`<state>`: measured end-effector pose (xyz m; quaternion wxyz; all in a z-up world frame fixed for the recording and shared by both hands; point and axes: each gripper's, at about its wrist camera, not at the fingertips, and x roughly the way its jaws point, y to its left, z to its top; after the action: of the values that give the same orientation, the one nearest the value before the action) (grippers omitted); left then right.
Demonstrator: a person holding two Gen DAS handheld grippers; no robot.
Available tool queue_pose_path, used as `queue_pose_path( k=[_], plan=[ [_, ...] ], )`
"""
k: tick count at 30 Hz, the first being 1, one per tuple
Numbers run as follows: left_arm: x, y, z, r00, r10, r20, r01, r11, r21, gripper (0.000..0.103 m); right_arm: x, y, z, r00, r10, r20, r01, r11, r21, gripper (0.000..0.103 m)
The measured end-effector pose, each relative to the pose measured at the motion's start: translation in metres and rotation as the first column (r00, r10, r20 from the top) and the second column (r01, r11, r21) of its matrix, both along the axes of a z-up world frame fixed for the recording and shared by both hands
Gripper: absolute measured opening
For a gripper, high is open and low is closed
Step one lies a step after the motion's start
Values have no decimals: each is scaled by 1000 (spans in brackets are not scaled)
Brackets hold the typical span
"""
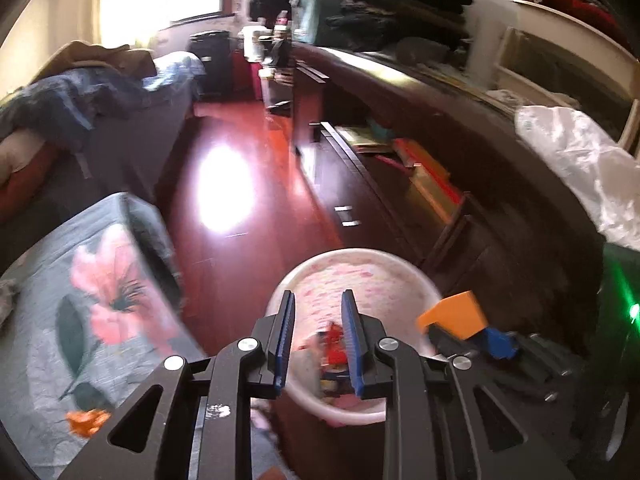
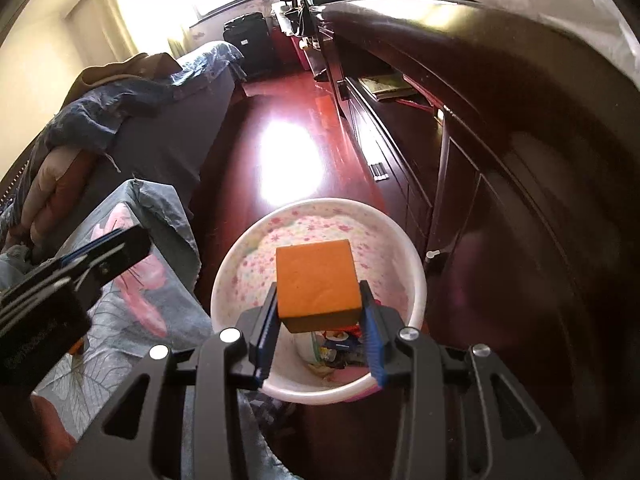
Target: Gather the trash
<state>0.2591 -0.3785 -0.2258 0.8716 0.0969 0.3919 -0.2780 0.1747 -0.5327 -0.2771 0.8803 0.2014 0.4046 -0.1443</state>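
Right wrist view, orange block (image 2: 318, 282) clamped between jaws, above bin (image 2: 414, 280)

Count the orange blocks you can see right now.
1. The orange block sits clamped between the right gripper fingers, directly above the floral trash bin. More could lie hidden among the litter at the bin's bottom.

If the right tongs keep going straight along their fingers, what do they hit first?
Most likely the open bin. The right tongs, shut on the orange block, point down into its mouth, toward the trash at the bottom. Depth is unclear.
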Motion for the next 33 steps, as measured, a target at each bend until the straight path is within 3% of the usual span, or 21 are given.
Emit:
queue_pose_path(
  k=[1, 3, 4, 7, 13, 16, 20, 21, 24, 28, 33],
  plan=[
    [-1, 14, 0, 998, 51, 29, -53, 998, 46, 35, 0, 2, -1, 1000, 10, 2, -10, 1000, 6, 38],
    [-3, 40, 1, 991, 124, 57, -128, 990, 64, 57, 3, 7, -1, 1000, 31, 5, -31, 999, 15, 38],
    [-4, 60, 1, 983, 172, 68, -176, 982, 64, 60, 4, 11, -1, 999, 45, 8, -45, 999, 19, 38],
    [-1, 110, -6, 950, 307, 61, -312, 945, 98, 58, 6, 22, -1, 997, 77, 13, -77, 997, 24, 38],
    [13, 133, -33, 932, 363, -21, -357, 925, 126, 60, 16, 32, 4, 995, 96, 28, -97, 995, 35, 38],
    [13, 132, -38, 933, 361, -14, -356, 926, 127, 35, 15, 30, 6, 995, 92, 33, -93, 995, 37, 38],
    [13, 136, -37, 930, 366, -21, -363, 928, 86, 32, 12, 26, 5, 995, 88, 36, -89, 995, 39, 38],
    [11, 137, -36, 931, 364, -30, -362, 930, 65, 3, 13, 25, 5, 996, 87, 36, -88, 995, 40, 38],
    [9, 135, -21, 941, 335, -47, -335, 942, -3, 2, 13, 22, 3, 996, 82, 34, -83, 996, 40, 38],
    [8, 111, -2, 962, 273, -2, -273, 961, -33, 2, 15, 17, -2, 997, 69, 33, -71, 996, 51, 38],
    [2, 112, 11, 965, 260, 18, -259, 964, -51, 2, 13, 13, -2, 997, 64, 41, -66, 996, 60, 38]
  ],
)
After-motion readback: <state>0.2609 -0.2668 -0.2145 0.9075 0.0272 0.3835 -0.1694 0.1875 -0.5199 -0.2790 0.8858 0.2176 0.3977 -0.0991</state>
